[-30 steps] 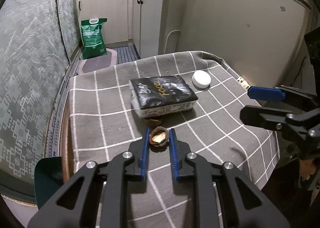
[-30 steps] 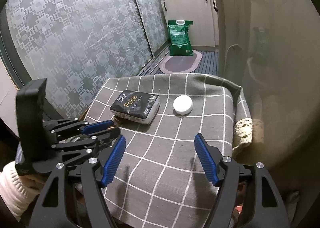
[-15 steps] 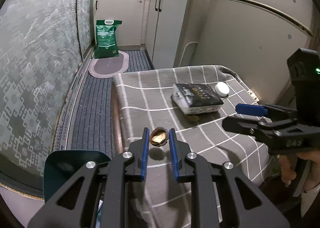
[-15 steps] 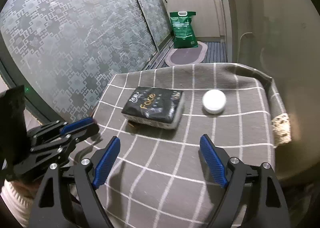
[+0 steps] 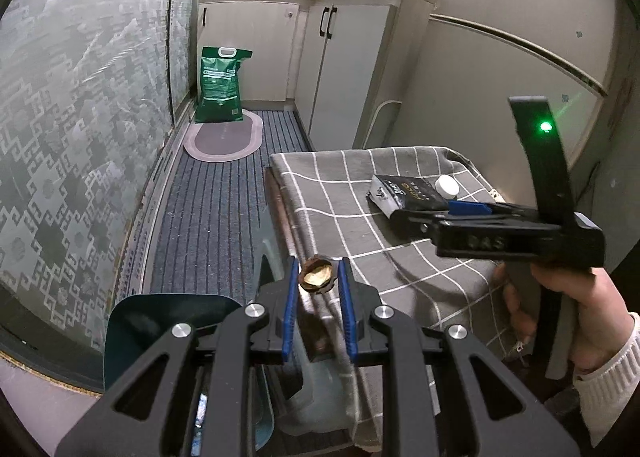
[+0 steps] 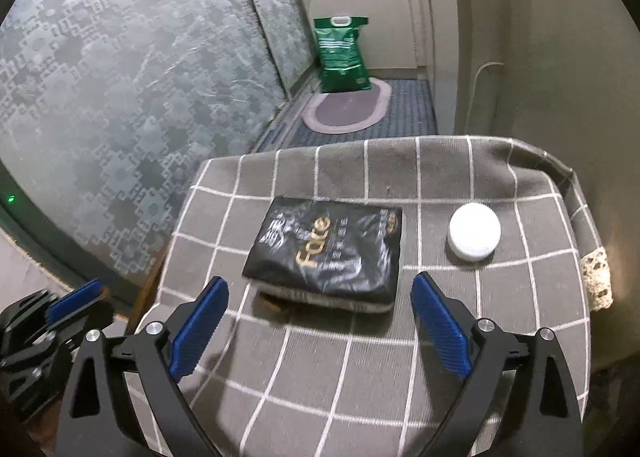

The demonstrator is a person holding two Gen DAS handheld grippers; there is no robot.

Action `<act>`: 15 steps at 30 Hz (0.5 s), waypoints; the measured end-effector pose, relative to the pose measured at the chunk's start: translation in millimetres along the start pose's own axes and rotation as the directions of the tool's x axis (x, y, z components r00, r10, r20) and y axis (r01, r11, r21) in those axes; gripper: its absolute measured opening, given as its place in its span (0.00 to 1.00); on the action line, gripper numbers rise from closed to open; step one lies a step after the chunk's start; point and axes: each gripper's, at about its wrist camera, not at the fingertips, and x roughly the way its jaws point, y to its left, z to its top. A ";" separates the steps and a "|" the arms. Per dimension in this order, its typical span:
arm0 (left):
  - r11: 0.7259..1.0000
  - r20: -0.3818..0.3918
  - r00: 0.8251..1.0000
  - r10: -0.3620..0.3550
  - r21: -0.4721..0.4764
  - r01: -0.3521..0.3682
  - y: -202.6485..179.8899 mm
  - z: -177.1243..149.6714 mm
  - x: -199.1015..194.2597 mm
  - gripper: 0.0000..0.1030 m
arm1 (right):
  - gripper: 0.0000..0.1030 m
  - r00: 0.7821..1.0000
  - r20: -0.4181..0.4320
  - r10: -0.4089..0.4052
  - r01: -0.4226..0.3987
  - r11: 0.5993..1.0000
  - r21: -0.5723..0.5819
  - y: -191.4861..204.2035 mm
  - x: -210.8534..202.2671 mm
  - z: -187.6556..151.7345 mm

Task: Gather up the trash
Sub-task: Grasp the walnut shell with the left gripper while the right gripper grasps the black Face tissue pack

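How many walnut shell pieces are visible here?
2. One walnut shell half is clamped in the left hand-held gripper, off the table edge; a brown piece peeks from under the black tissue pack. More may be hidden.

We see a narrow kitchen: frosted patterned glass panels [image 5: 80, 129], striped floor runner [image 5: 216, 217], oval mat [image 5: 224, 139], white cabinets [image 5: 344, 57], green sack [image 5: 219, 85].

Dim indoor light; bright far kitchen; fisheye edges warped, vignetted.
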 end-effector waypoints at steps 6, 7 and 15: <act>1.000 0.009 1.000 -0.004 -0.012 0.004 12.5 -4.4 -9.5 0.21 | 0.92 0.999 -0.003 -0.044 0.044 0.999 0.011 5.2 11.1 7.3; 1.000 0.012 1.000 -0.004 -0.016 0.005 14.8 -5.4 -11.5 0.21 | 0.92 0.999 -0.004 -0.051 0.051 0.999 0.012 6.4 12.9 8.6; 0.999 0.027 1.000 -0.005 -0.034 0.006 29.7 -8.0 -24.5 0.21 | 0.85 0.993 -0.009 -0.114 0.115 0.993 0.013 12.7 19.8 14.3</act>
